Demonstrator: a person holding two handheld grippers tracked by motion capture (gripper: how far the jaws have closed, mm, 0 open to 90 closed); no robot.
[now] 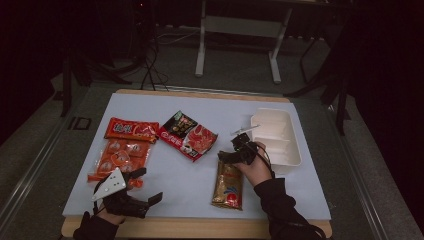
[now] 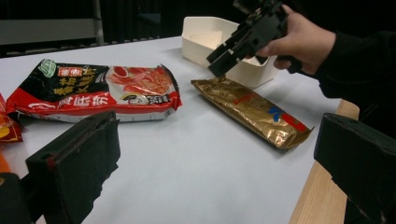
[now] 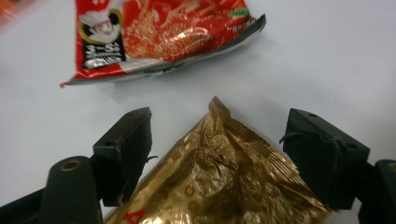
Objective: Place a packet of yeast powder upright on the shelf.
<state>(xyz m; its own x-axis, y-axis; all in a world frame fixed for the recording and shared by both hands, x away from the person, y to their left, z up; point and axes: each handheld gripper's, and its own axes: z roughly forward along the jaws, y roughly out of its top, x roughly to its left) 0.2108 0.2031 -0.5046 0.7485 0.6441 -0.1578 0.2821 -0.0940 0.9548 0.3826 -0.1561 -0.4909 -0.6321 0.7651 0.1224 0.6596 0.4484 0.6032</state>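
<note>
The right tongs (image 3: pixel 217 154) hang spread astride the far corner of the gold packet (image 1: pixel 228 185) near the worktop's (image 1: pixel 200 107) front edge, poised to pinch it. The left tongs (image 2: pixel 210 163) rest spread, empty.

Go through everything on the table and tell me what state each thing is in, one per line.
gold packet: sealed, lying flat, corner between the right gripper's jaws, not clamped
right gripper: open
left gripper: open, holding nothing
red and black packet: sealed, flat
white tray: upright
</note>
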